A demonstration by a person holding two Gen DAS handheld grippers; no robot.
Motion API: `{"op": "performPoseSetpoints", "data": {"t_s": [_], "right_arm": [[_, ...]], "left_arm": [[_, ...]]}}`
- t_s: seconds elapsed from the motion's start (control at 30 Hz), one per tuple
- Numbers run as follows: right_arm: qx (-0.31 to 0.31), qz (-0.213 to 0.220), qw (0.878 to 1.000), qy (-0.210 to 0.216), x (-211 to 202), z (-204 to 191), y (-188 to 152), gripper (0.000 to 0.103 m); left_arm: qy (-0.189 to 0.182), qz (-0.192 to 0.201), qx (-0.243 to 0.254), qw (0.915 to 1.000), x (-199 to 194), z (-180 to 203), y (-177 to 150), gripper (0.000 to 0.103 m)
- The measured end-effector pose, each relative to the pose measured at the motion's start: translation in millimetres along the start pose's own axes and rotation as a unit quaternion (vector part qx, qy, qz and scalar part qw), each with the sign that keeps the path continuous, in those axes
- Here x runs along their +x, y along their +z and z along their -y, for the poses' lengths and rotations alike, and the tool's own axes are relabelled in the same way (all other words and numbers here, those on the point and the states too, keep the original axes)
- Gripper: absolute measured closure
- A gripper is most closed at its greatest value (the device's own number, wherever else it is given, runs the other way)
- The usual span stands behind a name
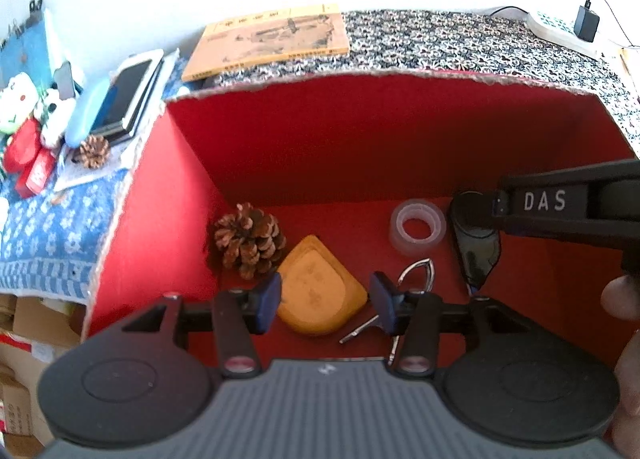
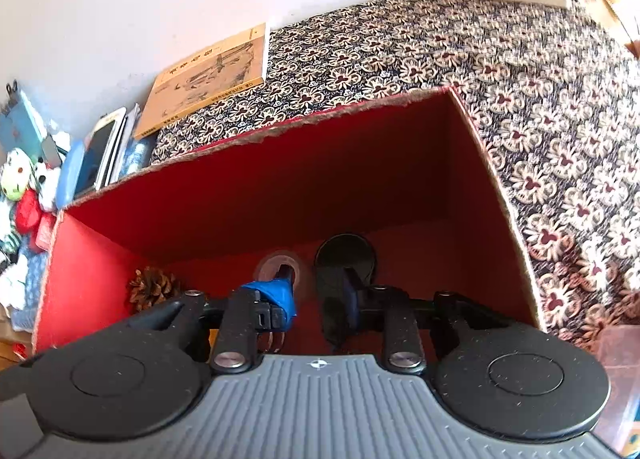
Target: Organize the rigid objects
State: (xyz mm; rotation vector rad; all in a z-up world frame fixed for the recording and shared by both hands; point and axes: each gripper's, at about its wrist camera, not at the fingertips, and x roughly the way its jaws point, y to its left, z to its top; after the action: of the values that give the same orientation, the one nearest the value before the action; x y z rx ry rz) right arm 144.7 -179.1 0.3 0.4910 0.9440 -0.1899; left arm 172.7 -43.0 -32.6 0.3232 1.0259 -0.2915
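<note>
Two claws work inside the red box point(image 1: 360, 139). Left claw point(image 1: 325, 301) stands wide open and holds nothing. The yellow teardrop block point(image 1: 316, 291) lies flat on the box floor straight ahead between its pads, point aimed at the box's far left corner. Left hand is nearer. Right claw point(image 2: 316, 295) sits narrow at a black flat object point(image 2: 340, 283) near the box's back wall; cannot tell whether it grips.

A book point(image 1: 269, 39) and power strip point(image 1: 560, 31) lie on patterned cloth point(image 1: 460, 45).
</note>
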Motion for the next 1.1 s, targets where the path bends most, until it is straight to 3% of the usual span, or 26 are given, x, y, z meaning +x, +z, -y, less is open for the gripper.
{"op": "performPoseSetpoints", "data": {"t_s": [0.2,0.5,1.1], "right_arm": [[-0.014,0.023,1.000,-0.002,-17.4,-1.3,-2.3,0.093],[-0.021,0.049,0.998,0.016,-58.7,5.0,-16.7,0.091],[-0.053,0.057,0.994,0.079,-135.1,19.7,-85.5,0.090]], "left_arm": [[0.008,0.002,-0.006,1.0000,-7.6,-2.8,1.6,0.044],[0.033,0.032,-0.037,0.9982,-60.0,-14.8,-7.3,0.038],[0.075,0.040,-0.064,0.9944,-134.4,4.9,-72.6,0.034]]}}
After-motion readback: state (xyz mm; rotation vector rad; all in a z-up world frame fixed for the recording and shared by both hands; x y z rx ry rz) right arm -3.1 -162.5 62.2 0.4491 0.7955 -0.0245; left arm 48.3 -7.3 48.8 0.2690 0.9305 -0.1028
